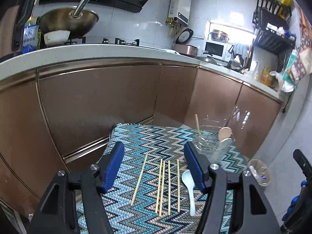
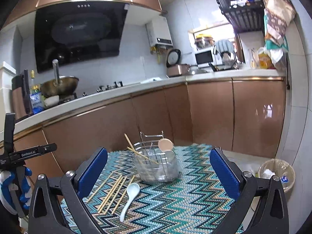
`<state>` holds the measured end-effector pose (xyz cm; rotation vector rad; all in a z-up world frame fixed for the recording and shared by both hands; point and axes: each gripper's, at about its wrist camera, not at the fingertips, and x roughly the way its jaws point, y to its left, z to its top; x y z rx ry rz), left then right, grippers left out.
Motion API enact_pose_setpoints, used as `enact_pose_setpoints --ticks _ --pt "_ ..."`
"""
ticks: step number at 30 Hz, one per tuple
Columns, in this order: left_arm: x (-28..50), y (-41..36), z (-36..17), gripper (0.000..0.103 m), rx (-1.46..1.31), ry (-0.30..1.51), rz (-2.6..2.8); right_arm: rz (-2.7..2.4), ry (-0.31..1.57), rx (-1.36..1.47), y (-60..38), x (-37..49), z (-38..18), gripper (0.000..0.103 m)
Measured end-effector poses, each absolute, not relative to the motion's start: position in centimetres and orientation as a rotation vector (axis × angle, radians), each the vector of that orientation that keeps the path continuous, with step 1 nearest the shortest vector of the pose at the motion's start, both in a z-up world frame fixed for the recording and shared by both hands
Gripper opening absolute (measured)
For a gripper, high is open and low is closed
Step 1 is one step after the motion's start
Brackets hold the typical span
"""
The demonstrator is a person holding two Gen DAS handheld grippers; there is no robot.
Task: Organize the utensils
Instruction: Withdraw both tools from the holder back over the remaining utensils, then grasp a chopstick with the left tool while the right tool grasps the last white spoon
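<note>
Holder: clear utensil holder [image 2: 157, 166] on zigzag cloth [image 2: 175, 210], contains two chopsticks, one wooden spoon [image 2: 165, 145] | Outstanding: five loose chopsticks [image 1: 161, 185], white ceramic spoon [image 2: 129, 198] beside holder | Left gripper [image 1: 154, 167]: released, empty | Right gripper [image 2: 159, 171]: released, empty | Progress: judged partway

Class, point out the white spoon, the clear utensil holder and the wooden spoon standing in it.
white spoon [image 2: 133, 189]: right wrist view, on its bowl.
clear utensil holder [image 2: 158, 170]: right wrist view, front wall.
wooden spoon [image 1: 224, 133]: left wrist view, its head.

A home kitchen; range hood [image 2: 78, 37], wok [image 2: 59, 86] on hob, microwave [image 2: 204, 58], copper-coloured cabinets [image 2: 210, 115].
</note>
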<state>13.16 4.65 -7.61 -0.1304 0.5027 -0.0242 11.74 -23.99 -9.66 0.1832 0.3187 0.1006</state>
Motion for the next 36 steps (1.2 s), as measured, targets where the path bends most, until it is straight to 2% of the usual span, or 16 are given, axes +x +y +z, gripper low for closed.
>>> enact_pose_setpoints --ticks 10,23,27,31,33,34,36 --pt "14.7 3.3 -8.9 0.061 -0.045 0.464 0.042 0.074 0.385 0.188 -24.2 14.8 -11.9 0.103" --pt "18.9 3.3 -12.7 0.062 -0.004 0.572 0.053 0.185 0.539 0.233 -22.5 19.7 -16.6 0.102" --pt "21.9 3.8 -14.8 0.061 -0.071 0.7 -0.03 0.255 0.606 0.255 -21.8 21.5 -18.3 0.091" --pt "26.3 4.3 -18.4 0.06 -0.179 0.916 -0.167 0.342 0.706 0.279 -20.7 23.7 -20.9 0.071" --pt "28.5 4.3 -20.2 0.055 -0.189 1.003 -0.189 0.382 0.76 0.28 -19.8 24.8 -22.5 0.063" --pt "29.5 4.4 -21.1 0.048 -0.204 1.043 -0.197 0.4 0.785 0.282 -19.5 25.3 -23.2 0.059" --pt "30.9 4.2 -22.4 0.041 -0.235 1.099 -0.21 0.435 0.828 0.287 -18.8 26.3 -24.5 0.056"
